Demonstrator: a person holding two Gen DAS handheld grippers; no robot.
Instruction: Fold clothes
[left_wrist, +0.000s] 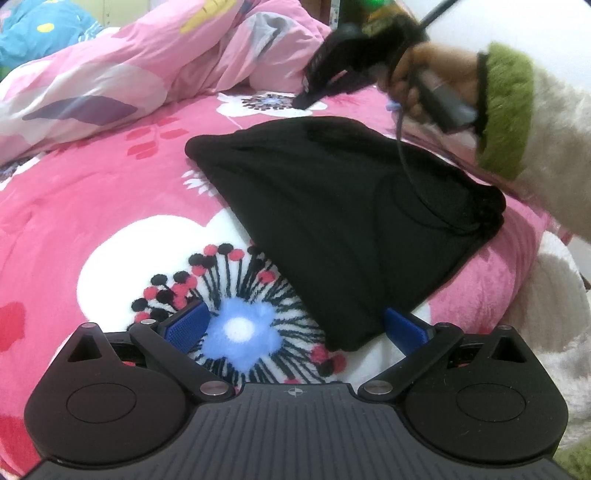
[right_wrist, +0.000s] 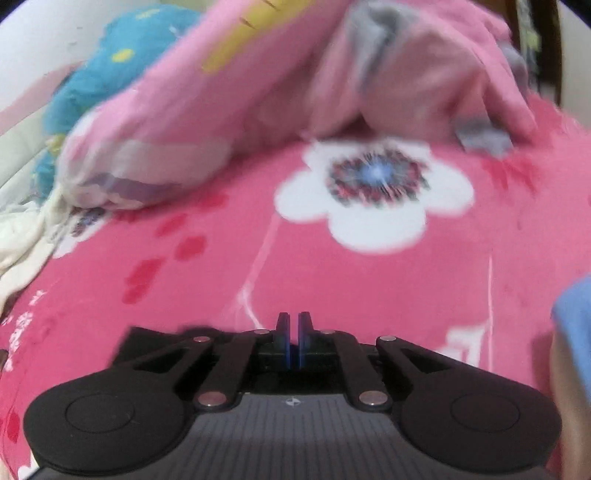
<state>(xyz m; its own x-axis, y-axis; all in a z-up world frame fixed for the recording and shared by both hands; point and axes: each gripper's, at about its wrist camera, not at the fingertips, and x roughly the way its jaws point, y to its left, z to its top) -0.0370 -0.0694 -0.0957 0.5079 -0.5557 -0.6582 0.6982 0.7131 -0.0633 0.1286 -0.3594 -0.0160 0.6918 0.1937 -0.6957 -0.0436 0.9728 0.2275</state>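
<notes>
Black garment (left_wrist: 343, 221) lies folded compact on bed blanket (left_wrist: 92, 206), 1 o'clock of left tongs (left_wrist: 295, 328), spread. Right tongs (right_wrist: 294, 332) pressed together, empty. Folding looks near-complete.

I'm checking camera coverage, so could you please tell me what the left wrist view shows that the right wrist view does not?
Only the left wrist view shows the folded black garment, the open left gripper at its near corner, the hand and its green cuff. Only the right wrist view shows the right gripper's nearly closed fingers, holding nothing, and a blue cloth at the right edge. Both show the pink flowered blanket and the bunched pink quilt.
</notes>
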